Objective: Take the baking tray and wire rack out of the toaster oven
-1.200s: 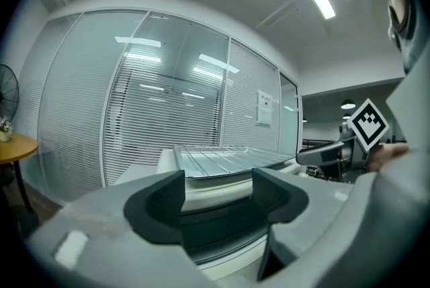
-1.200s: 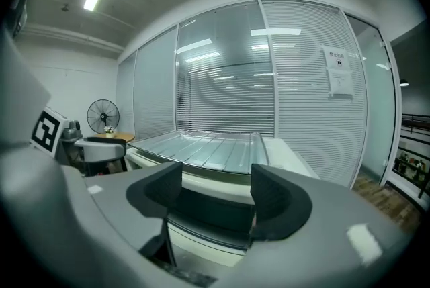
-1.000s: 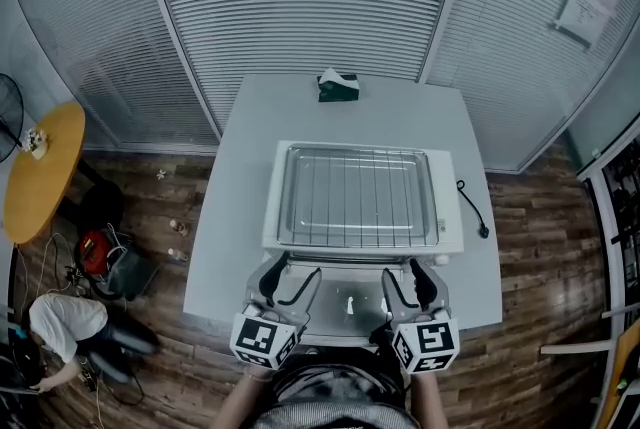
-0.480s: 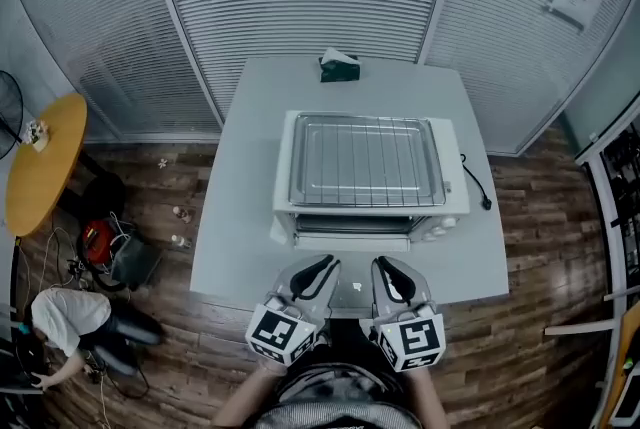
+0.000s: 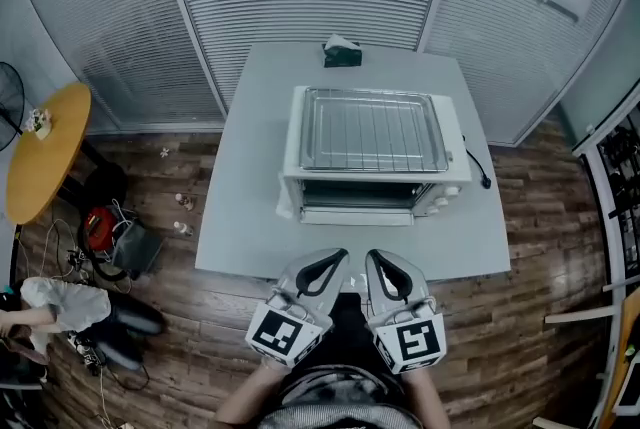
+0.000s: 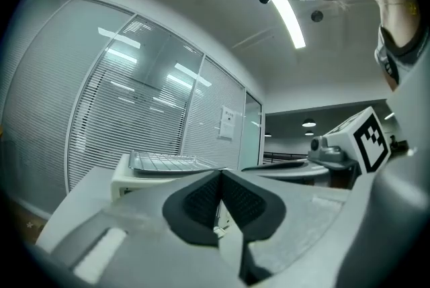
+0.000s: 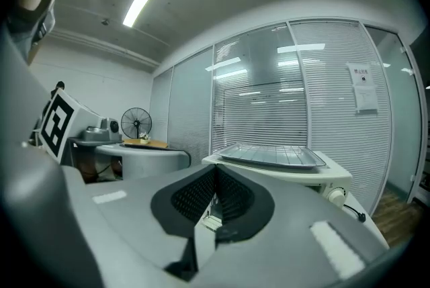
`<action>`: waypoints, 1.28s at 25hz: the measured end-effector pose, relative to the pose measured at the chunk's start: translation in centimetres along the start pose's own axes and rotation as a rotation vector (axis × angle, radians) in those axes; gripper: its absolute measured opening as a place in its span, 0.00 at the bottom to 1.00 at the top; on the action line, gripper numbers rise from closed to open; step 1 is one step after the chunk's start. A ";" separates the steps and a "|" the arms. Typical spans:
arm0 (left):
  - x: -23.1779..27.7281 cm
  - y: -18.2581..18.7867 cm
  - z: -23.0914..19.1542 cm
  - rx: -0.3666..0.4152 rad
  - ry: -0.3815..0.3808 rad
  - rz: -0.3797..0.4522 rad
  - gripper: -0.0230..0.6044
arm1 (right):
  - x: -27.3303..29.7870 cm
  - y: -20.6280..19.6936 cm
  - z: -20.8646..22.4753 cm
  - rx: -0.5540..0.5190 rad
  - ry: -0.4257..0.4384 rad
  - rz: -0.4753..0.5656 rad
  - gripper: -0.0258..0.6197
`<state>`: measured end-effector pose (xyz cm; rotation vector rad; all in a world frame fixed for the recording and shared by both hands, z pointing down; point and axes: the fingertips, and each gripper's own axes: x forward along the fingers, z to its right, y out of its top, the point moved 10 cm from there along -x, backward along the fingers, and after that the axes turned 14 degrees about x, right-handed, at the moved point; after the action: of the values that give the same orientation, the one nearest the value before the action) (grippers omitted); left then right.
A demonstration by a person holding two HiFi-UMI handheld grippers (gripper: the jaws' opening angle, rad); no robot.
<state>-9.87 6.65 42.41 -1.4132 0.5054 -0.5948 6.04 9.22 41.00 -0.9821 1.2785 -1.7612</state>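
Removal is looking complete: baking tray [image 5: 305,131] and wire rack [image 5: 375,129] are lying stacked atop toaster oven [image 5: 360,194]. I am holding left hand-held gripper [image 5: 336,260] and right hand-held gripper [image 5: 374,260] closed, empty; I am judging no further grasp necessary.

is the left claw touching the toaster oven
Apart. In the head view the left claw sits at the near edge of the table, a bare strip between it and the toaster oven.

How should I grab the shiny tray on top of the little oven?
Pinch the thin front rim of the baking tray, coming in level from the table's near side. It lies flat on the toaster oven with the wire rack on it, so probably only its edges offer a hold.
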 end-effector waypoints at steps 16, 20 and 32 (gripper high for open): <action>1.7 4.5 1.5 0.028 0.081 0.012 0.04 | -0.5 3.9 1.5 0.002 0.118 0.052 0.04; 2.9 4.7 1.3 0.024 0.108 -0.002 0.04 | 0.1 4.5 2.6 -0.007 0.146 0.035 0.04; 5.4 4.5 1.9 0.022 0.157 -0.030 0.04 | 0.9 4.8 5.6 0.015 0.190 0.025 0.04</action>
<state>-4.18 4.75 38.28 -1.3613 0.6017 -0.7372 11.21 5.10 37.72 -0.8018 1.3866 -1.8768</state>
